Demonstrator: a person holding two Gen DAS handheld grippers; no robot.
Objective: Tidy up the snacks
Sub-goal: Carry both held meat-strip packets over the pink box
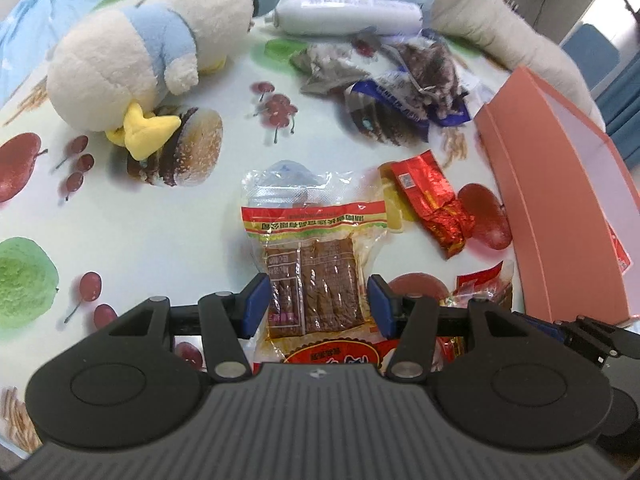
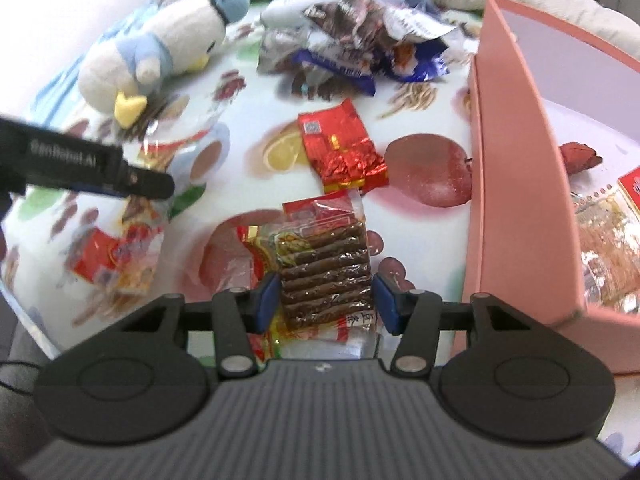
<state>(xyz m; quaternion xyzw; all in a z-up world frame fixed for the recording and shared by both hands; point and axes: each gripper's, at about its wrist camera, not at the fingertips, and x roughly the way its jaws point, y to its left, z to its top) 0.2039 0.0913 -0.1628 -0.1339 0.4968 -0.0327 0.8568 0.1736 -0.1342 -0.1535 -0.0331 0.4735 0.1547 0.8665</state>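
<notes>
Two wrist views look down on a bench (image 1: 168, 216) covered by a white cloth printed with fruit.

In the left wrist view, the left claw (image 1: 317, 304) is released, its blue pads on either side of a clear packet of brown dried tofu strips (image 1: 316, 280) with a red and yellow label. The pads sit just beside the packet edges; whether they touch it cannot be told. The packet lies flat on the bench. To its right lies a crinkled red foil packet (image 1: 430, 200), and beyond that a pile of dark and blue wrappers (image 1: 396, 92). A white plush duck (image 1: 152, 52) with a blue jacket lies on its side at upper left, its yellow feet over a printed burger. A pink box (image 1: 560, 216) stands at the right edge.

In the right wrist view, the right claw (image 2: 326, 300) is also released, straddling a second clear packet of dark brown snack sticks (image 2: 326, 272) lying on the bench. The red foil packet (image 2: 342, 148) lies just beyond it. The pink box (image 2: 516, 168) is open at right, with snack packets (image 2: 608, 248) inside. The left claw's black arm (image 2: 84, 168) enters from the left, over its packet.
</notes>
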